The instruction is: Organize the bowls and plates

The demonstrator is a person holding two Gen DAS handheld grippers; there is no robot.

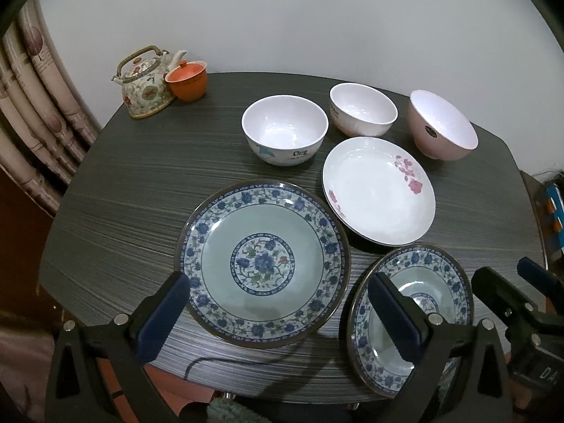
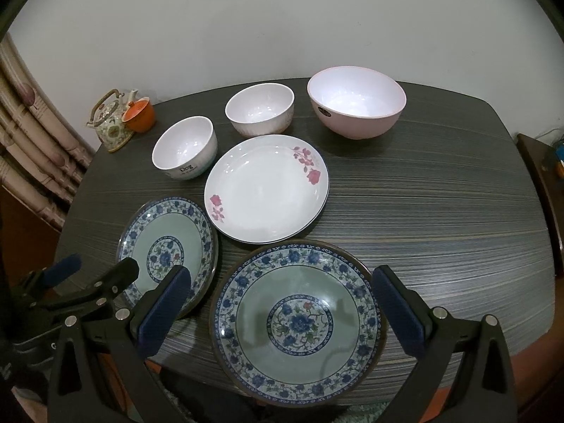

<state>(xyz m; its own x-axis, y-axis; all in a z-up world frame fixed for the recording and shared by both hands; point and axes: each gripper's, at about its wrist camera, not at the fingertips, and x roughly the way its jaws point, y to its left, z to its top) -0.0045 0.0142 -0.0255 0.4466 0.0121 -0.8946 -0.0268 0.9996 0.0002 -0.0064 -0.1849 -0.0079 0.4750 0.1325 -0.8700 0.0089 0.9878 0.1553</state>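
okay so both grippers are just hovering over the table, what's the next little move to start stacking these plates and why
Probably lower the open right gripper onto the rim of the blue floral plate right beneath it. Its matching plate lies just left, so the two could stack.

We see two celadon plates (image 2: 296, 320) (image 1: 262, 264) rimmed in blue flowers, nearer us than a white plate (image 2: 266, 187) with pink blossoms. Beyond the white plate stand two white bowls (image 2: 185, 148) (image 2: 260, 108), a pink bowl (image 2: 356, 102), an orange lidded cup (image 1: 186, 79) and a floral teapot (image 1: 146, 84), all on a dark streaked table (image 2: 440, 211).
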